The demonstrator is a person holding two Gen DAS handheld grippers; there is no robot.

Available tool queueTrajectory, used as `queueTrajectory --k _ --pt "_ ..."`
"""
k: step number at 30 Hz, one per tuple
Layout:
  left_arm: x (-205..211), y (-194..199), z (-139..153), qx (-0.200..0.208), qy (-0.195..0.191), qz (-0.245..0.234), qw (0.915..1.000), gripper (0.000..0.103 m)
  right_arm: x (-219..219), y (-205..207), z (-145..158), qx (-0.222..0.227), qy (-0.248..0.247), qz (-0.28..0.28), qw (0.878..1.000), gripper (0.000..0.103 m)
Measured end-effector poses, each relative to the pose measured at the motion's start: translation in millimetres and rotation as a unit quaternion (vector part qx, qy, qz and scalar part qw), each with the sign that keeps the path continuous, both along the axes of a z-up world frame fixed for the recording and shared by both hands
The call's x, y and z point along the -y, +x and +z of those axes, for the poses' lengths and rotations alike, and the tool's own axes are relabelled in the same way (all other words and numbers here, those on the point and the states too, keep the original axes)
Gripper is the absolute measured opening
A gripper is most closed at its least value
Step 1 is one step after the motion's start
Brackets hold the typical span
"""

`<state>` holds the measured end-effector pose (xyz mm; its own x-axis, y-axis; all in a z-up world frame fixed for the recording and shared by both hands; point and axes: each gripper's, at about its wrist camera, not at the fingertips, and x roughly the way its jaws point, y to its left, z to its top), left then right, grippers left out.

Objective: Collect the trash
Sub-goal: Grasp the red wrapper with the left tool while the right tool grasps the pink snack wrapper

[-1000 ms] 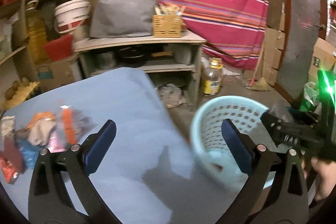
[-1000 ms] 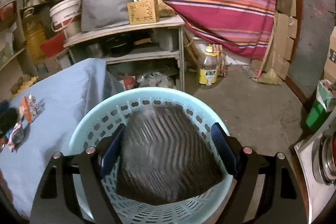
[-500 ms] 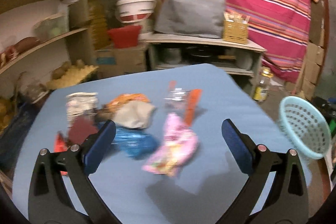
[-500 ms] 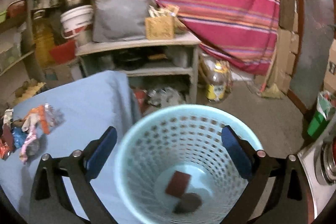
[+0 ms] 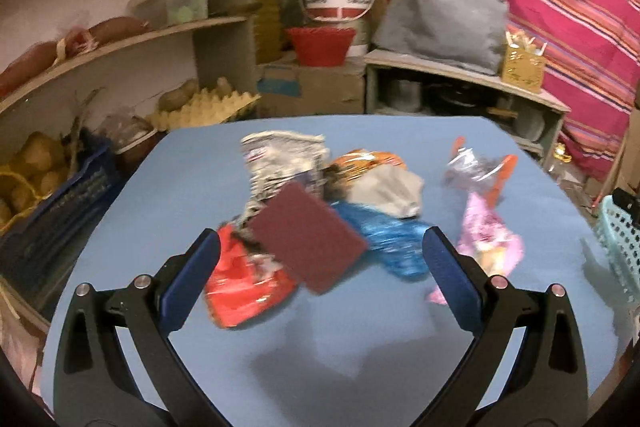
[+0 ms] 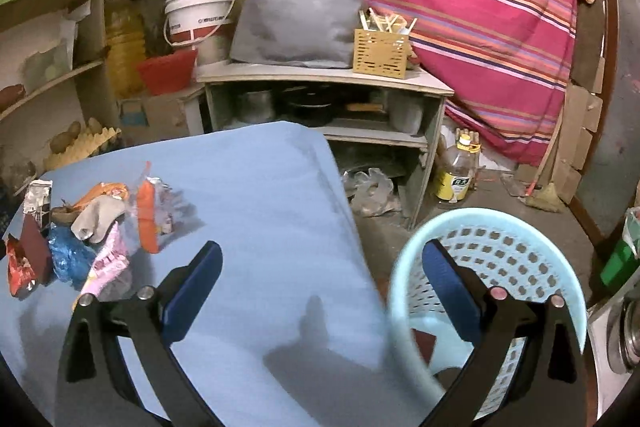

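Cluttered storeroom shelves and a striped pink drape frame a blue-covered table, where a heap of trash sits mid-surface toward its left edge: a maroon scouring pad on top, overlapping a red foil wrapper, with a blue wrapper and a pink packet to its right. Both tools are empty, the left gripper spread wide just short of the pad, the right gripper, whose jaws have just been opening, gaping between the table's right edge and the pale blue basket. Everything looks light and limp, the foil likely slippery, so the pad's free near corner seems the surest place to pinch.
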<state>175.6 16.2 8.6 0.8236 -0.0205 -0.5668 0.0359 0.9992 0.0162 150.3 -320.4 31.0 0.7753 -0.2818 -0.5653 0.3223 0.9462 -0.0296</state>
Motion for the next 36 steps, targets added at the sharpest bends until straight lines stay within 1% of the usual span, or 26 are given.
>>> queueTrajectory --k 7,10,12,14,17,19,22,24,25,26,28,29,33,36 --pt "-37.3 4.8 -14.8 -0.013 0.015 0.018 0.9996 0.098 -28.4 18.2 -5.7 -0.006 0.009 -0.003 1.0 0.098" --pt "-54.4 9.2 -23.7 -0.029 0.008 0.022 0.9993 0.098 -41.4 24.3 -10.2 -0.014 -0.008 -0.008 1.0 0.098" --pt "-63.5 11.3 -28.5 -0.035 0.001 0.026 0.999 0.098 -47.7 26.7 -12.6 -0.019 -0.011 -0.001 1.0 0.098" --pt "-71.8 14.6 -33.3 -0.042 -0.007 0.027 0.9988 0.098 -49.1 27.1 -13.6 -0.02 0.001 0.003 1.0 0.098" --pt "-82.7 24.2 -41.0 -0.053 -0.024 0.029 0.9979 0.097 -49.4 28.7 -16.7 -0.021 0.032 0.015 0.999 0.098" --pt "-84.7 30.5 -44.7 -0.058 -0.026 0.032 0.9975 0.097 -52.4 31.0 -19.1 -0.025 0.042 0.022 0.999 0.098" --pt "-85.9 41.4 -50.9 -0.071 -0.035 0.031 0.9964 0.089 -63.3 33.9 -22.5 -0.028 0.035 0.033 0.998 0.098" --pt "-86.0 48.3 -56.7 -0.086 -0.042 0.025 0.9951 0.079 -71.8 36.3 -24.9 -0.033 0.027 0.043 0.998 0.098" --pt "-86.5 51.6 -59.3 -0.095 -0.046 0.022 0.9941 0.077 -76.7 37.3 -26.5 -0.036 0.024 0.046 0.998 0.098" --pt "-86.7 53.1 -61.0 -0.1 -0.049 0.02 0.9936 0.073 -81.1 37.9 -28.0 -0.036 0.023 0.049 0.998 0.098" --pt "-87.4 55.8 -62.9 -0.106 -0.06 0.011 0.9924 0.062 -87.0 38.3 -29.8 -0.037 0.026 0.056 0.997 0.098" --pt "-87.5 56.0 -63.5 -0.107 -0.063 0.008 0.9922 0.052 -89.6 38.1 -30.0 -0.037 0.027 0.059 0.997 0.098" --pt "-81.6 53.0 -63.6 -0.106 -0.048 0.0 0.9931 0.051 -102.9 39.1 -31.1 -0.04 0.022 0.077 0.996 0.098" --pt "-77.3 46.3 -58.2 -0.095 -0.037 -0.006 0.9948 0.049 -112.5 39.7 -32.6 -0.044 0.017 0.088 0.995 0.098"
